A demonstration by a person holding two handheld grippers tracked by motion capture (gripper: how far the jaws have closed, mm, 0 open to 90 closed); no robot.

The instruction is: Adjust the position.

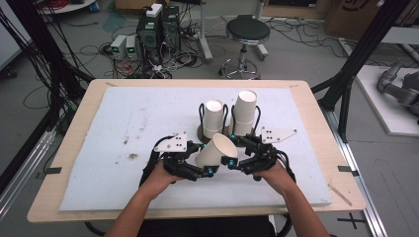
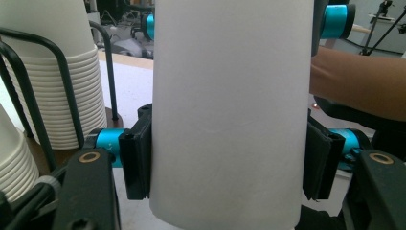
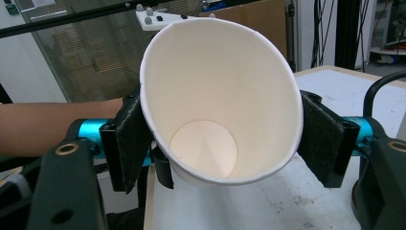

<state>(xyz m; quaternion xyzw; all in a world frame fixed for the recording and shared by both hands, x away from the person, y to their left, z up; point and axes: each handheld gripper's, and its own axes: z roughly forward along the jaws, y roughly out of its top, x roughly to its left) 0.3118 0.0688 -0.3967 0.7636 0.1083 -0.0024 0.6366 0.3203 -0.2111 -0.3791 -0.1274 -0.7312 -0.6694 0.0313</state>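
Both hands low, facing each other over the mat: left gripper (image 1: 213, 170) clamps the tilted paper cup (image 1: 216, 151) (mouth toward right gripper (image 1: 230, 163)), whose jaws flank the rim, unclamped.

In the left gripper view, the paper cup (image 2: 230, 110) is running off the top and bottom edges, and it is hiding most of the table (image 2: 127, 88) behind it. At the left edge, the cup stacks (image 2: 52, 72) are getting cut off too.
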